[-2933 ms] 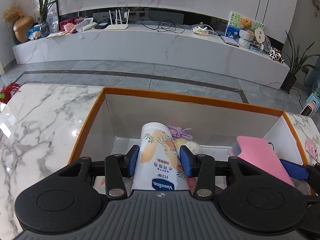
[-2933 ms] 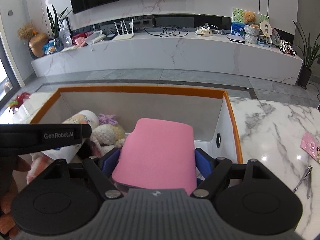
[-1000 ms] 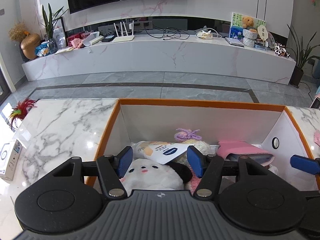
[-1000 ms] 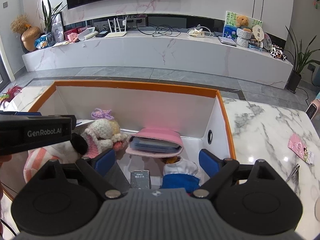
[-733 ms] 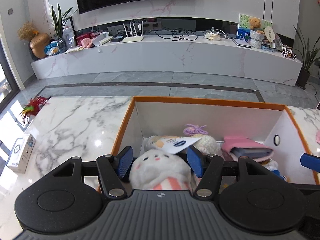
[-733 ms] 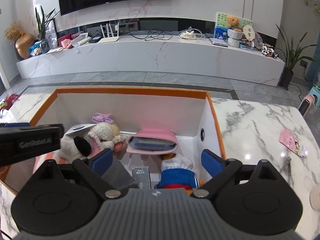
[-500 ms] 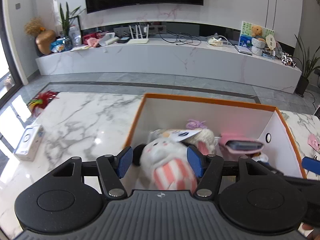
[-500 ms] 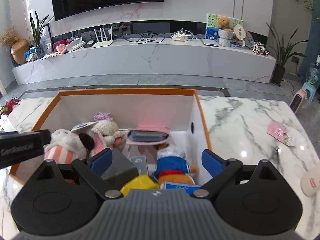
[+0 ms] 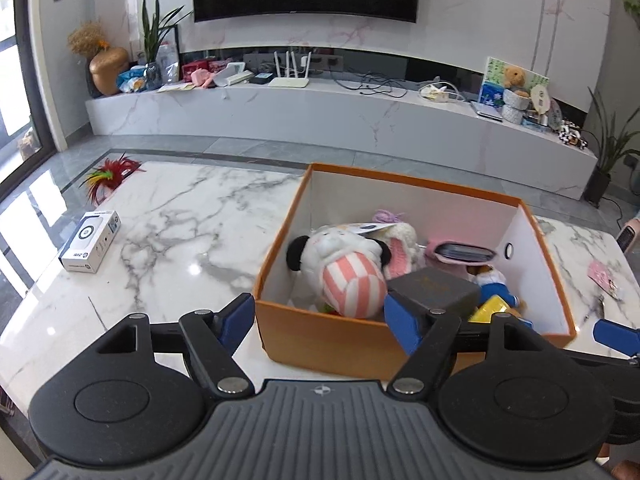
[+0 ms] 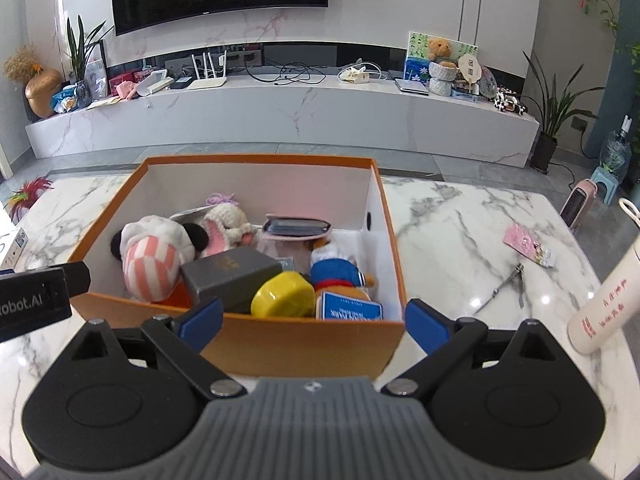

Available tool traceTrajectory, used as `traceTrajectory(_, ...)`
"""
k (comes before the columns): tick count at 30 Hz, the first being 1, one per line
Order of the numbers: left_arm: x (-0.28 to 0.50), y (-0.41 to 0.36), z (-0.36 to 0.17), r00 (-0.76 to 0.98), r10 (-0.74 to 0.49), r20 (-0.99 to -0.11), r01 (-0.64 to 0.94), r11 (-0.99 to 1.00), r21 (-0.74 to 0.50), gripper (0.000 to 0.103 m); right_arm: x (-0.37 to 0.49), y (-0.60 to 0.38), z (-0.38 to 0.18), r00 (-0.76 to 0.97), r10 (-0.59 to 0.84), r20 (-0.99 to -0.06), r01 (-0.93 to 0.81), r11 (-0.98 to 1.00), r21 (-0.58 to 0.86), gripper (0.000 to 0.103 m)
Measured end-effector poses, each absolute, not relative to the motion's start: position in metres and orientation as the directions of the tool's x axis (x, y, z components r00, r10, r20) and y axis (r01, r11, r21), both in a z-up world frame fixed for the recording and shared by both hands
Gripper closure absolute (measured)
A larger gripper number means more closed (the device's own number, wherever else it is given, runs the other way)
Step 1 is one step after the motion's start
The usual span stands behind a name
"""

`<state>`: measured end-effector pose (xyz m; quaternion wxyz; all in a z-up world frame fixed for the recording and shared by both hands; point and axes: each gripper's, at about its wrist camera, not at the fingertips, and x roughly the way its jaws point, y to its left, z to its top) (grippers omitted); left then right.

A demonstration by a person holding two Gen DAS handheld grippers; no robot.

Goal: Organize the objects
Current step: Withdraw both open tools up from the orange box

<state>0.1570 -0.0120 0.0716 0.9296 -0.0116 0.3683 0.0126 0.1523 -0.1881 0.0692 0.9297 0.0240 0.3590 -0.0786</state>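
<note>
Orange box [image 10: 312, 340] – long axis running away from camera; both claws spread, empty.

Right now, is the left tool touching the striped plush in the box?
Apart. Left wrist view: left tool open outside the box; striped plush lies inside.

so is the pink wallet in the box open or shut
Open, as far as shows: the pink wallet lies at the back of the orange box, its mouth facing the camera with dark card slots showing.

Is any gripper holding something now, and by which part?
Nothing is held. The left gripper, whose jaws have just been opening, and the right gripper are open and empty before the orange box.
</note>
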Motion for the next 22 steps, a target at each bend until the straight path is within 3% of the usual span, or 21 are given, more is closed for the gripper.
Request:
traceTrajectory(3, 0.148, -0.015, 0.071, 0.745, 0.026, -0.667, -0.026, 1.0, 0.01, 0.012, 0.143, -0.19, 0.07, 0.733, -0.134, -0.667, 0.17, 0.985, -0.011, 0.005)
traceTrajectory(22, 0.141, -0.023, 0.066, 0.746, 0.009, -0.666, 0.011, 1.0, 0.026, 0.012, 0.138, -0.196, 0.076, 0.733, -0.151, -0.663, 0.171, 0.985, -0.036, 0.005)
